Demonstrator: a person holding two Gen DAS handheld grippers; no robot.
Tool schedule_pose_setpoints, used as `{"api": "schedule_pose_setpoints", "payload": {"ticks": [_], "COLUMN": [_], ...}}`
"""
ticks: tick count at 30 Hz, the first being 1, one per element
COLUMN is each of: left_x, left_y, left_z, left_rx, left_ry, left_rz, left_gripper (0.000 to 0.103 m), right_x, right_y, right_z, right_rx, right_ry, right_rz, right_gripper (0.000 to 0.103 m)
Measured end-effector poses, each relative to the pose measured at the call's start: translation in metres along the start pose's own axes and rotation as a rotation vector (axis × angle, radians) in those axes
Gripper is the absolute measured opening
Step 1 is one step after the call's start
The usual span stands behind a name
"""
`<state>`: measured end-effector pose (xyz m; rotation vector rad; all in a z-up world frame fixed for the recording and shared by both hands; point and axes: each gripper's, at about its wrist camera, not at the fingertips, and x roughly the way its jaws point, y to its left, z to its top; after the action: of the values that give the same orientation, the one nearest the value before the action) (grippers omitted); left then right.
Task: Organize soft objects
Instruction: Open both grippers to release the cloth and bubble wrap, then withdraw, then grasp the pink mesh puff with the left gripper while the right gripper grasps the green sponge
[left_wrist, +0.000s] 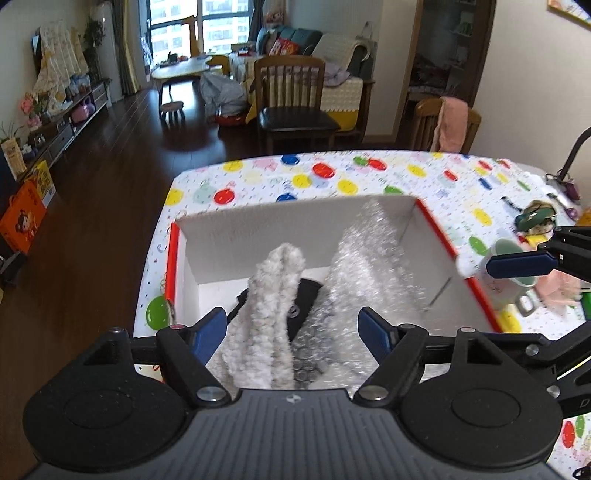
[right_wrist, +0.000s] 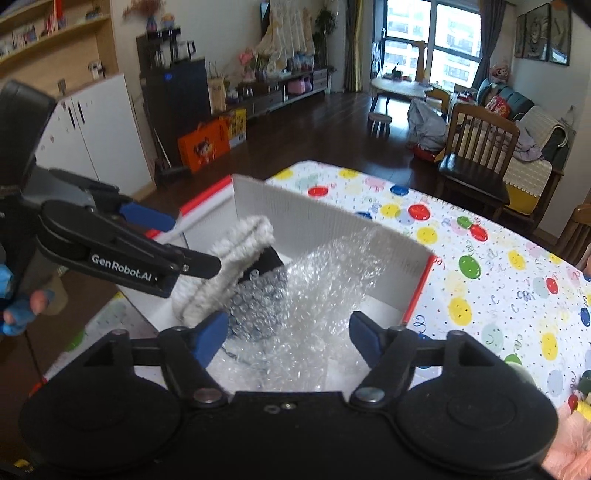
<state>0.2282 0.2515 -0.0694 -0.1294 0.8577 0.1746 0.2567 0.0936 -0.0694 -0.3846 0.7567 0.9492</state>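
A white cardboard box (left_wrist: 295, 221) with a red rim stands on the dotted tablecloth (left_wrist: 417, 173). Inside it lie a fluffy white cloth (left_wrist: 266, 295), a black item (left_wrist: 303, 306) partly under that cloth, and a crumpled sheet of bubble wrap (left_wrist: 369, 266). My left gripper (left_wrist: 293, 332) hovers open above the box's near side, with nothing pressed between its blue pads. My right gripper (right_wrist: 289, 336) is also open, above the bubble wrap (right_wrist: 317, 280) and not touching it. The left gripper (right_wrist: 195, 243) shows at the left of the right wrist view, over the white cloth (right_wrist: 221, 266).
To the right of the box are a green and white mug (left_wrist: 513, 280), a bunch of keys (left_wrist: 535, 218) and a pink cloth (left_wrist: 557, 288). A wooden chair (left_wrist: 291, 99) stands beyond the table's far edge. The table's left edge drops to dark floor.
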Motion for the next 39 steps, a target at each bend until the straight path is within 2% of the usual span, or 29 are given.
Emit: {"api": "schedule_pose_setpoints", "payload": {"ticks": [6,8,14,24,28,39], "left_x": [-0.026,-0.031,-0.045,-0.048,-0.046,-0.03], "left_y": [-0.016,-0.023,-0.047,-0.1,-0.13,-0.232], "left_z": [0.004,0.004,0.006,0.003,0.005,0.015], "left_rx": [0.012,0.008,0.003,0.0,0.01,0.069], "left_ry": [-0.05,-0.065,-0.094,-0.125,-0.132,-0.118], "left_rz": [-0.042,-0.056,-0.098,-0.161,-0.206,-0.282], "left_gripper": [0.083,0.083,0.088,0.09,0.102,0.102], "right_x": [-0.038,-0.051,-0.089,-0.142,-0.159,-0.201], "right_y": [-0.007,-0.009,-0.018,-0.058,-0.077,-0.145], "right_z": [-0.005,-0.009,-0.026,-0.071,-0.095,-0.169], "right_rx": [0.052,0.056,0.072,0.139,0.169,0.267], "right_ry": [-0.074,-0.101,-0.169,-0.209,-0.206,-0.17], "right_rz": [0.006,0.001,-0.008,-0.055,-0.089,-0.222], "right_gripper": [0.086,0.094,0.102,0.103,0.103,0.103]}}
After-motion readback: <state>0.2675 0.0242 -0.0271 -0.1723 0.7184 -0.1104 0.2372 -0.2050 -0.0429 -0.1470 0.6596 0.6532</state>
